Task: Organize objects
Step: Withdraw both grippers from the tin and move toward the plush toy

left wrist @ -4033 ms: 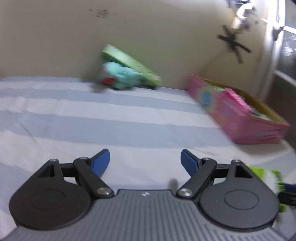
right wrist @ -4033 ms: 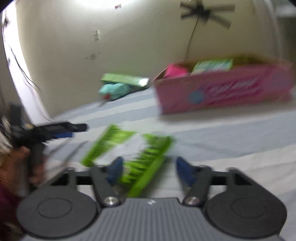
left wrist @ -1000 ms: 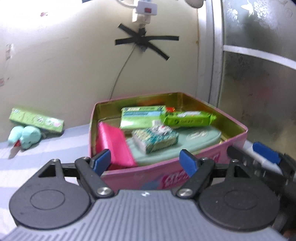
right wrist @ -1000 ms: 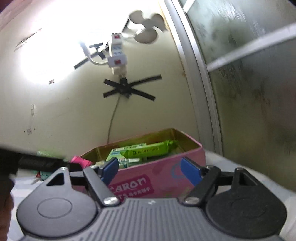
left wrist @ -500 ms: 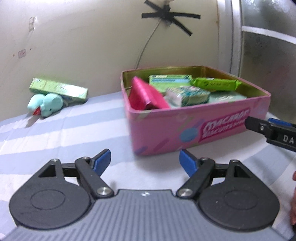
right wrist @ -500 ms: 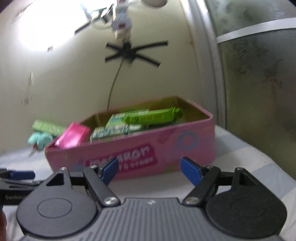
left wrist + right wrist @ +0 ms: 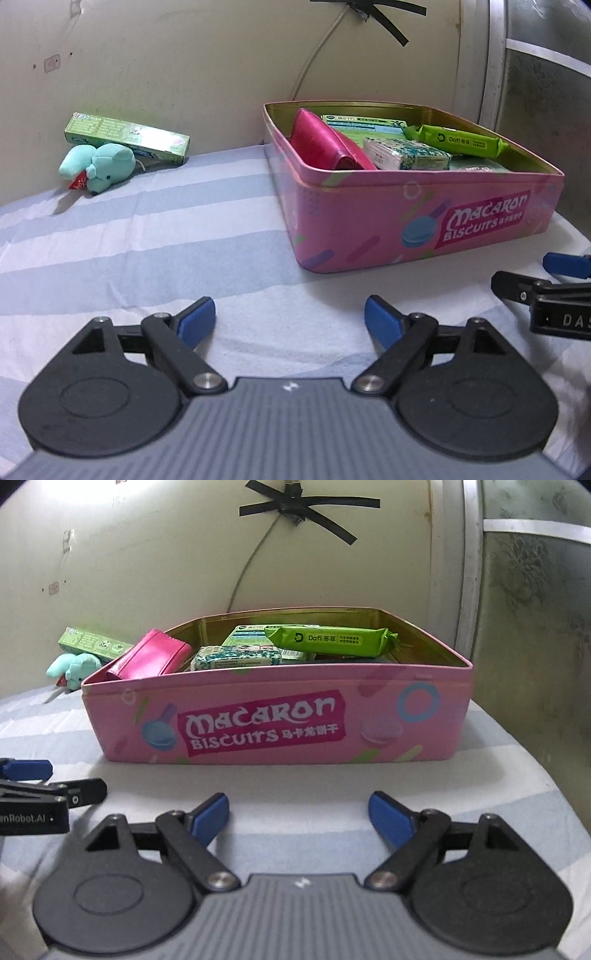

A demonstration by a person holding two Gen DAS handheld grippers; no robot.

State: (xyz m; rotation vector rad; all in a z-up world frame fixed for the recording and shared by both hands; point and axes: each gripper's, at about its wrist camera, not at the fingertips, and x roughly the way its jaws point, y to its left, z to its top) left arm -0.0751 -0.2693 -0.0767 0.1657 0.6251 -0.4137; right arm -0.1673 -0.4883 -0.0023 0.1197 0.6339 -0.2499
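Note:
A pink biscuit tin [image 7: 424, 229] [image 7: 277, 720] stands open on the striped sheet. Inside lie a pink pouch [image 7: 325, 144] [image 7: 151, 659], a patterned tissue pack [image 7: 406, 153] [image 7: 236, 657], a green snack bar [image 7: 458, 140] [image 7: 332, 639] and a green-white box [image 7: 364, 123] [image 7: 247, 633]. My left gripper [image 7: 290, 321] hovers in front of the tin's left corner, jaws opening, nothing between them. My right gripper [image 7: 297, 814] faces the tin's long side, jaws opening and empty. Each gripper shows at the edge of the other's view: the right gripper [image 7: 546, 280] and the left gripper [image 7: 40, 786].
A teal plush toy [image 7: 98, 166] [image 7: 74, 668] and a green toothpaste box [image 7: 127, 136] [image 7: 92, 642] lie by the wall, left of the tin. A cable runs down the wall behind the tin. A metal-framed glass panel [image 7: 535, 609] stands on the right.
Both grippers drew back and sank from above the tin to low in front of it. Their jaws stand wider apart than before. The tin's contents are unchanged over the last second.

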